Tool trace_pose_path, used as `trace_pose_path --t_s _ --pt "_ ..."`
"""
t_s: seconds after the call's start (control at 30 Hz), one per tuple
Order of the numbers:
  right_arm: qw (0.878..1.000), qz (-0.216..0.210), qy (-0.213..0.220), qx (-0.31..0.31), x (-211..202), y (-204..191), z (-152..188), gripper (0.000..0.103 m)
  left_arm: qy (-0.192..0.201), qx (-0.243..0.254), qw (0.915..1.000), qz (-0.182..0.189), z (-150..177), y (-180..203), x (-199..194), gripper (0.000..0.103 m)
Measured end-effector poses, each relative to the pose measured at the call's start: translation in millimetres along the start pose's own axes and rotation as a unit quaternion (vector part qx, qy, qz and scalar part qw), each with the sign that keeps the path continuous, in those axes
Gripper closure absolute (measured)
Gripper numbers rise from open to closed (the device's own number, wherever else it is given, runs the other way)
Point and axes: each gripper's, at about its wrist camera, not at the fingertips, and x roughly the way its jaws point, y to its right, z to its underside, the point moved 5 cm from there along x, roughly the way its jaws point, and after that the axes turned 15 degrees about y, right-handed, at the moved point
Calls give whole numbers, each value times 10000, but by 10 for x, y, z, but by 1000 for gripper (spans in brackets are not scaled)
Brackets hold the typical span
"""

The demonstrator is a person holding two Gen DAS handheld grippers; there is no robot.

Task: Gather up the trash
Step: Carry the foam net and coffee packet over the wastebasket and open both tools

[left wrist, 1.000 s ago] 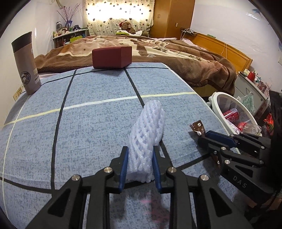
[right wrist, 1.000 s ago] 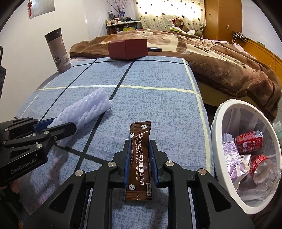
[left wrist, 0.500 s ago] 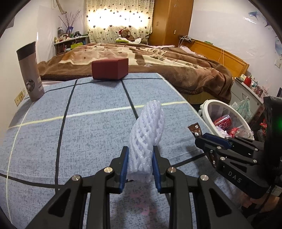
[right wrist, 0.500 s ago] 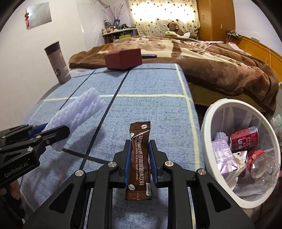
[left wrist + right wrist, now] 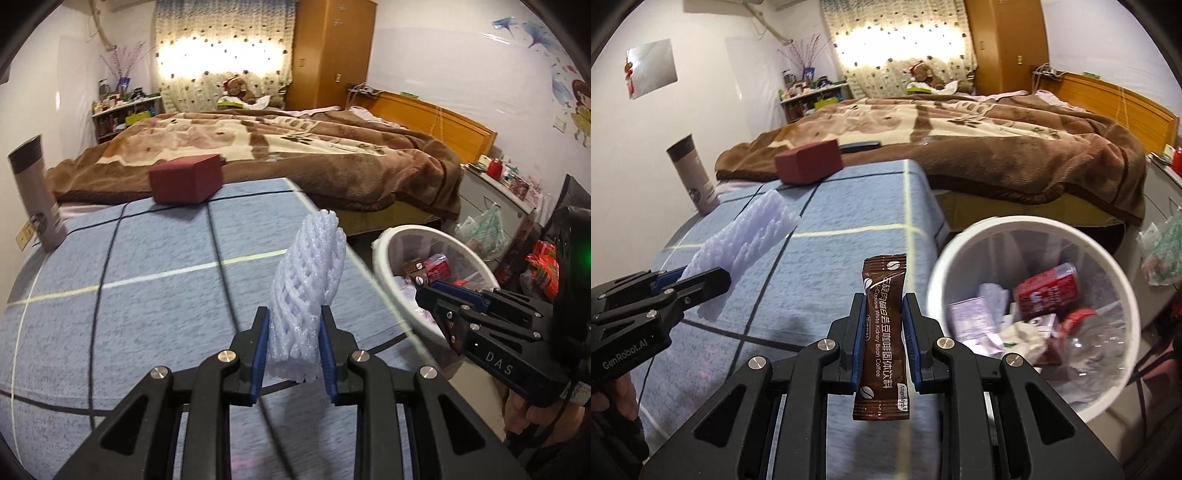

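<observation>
My left gripper (image 5: 292,336) is shut on a white foam fruit net (image 5: 308,284) and holds it upright above the blue table (image 5: 147,302). The net also shows in the right wrist view (image 5: 746,240). My right gripper (image 5: 884,325) is shut on a brown coffee sachet (image 5: 884,332), held near the table's right edge. It also shows in the left wrist view (image 5: 436,295), over the bin. The white trash bin (image 5: 964,243) stands on the floor to the right of the table, holding a red can (image 5: 1047,291), cartons and a plastic bottle.
A dark red box (image 5: 184,179) sits at the table's far edge and a grey tumbler (image 5: 35,195) at the far left. A bed with a brown blanket (image 5: 295,147) lies behind. A cabinet with clutter (image 5: 495,192) stands right of the bin.
Both grippers have lifted their items off the table and moved right toward the bin. The bin now looms larger in both views.
</observation>
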Motion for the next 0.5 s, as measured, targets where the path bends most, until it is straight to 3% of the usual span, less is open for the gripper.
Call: trace_pose_path --t_s 0.5 --pt "9962 726 254 398 -284 879 -116 83 -119 216 9977 628 -105 859 375 76"
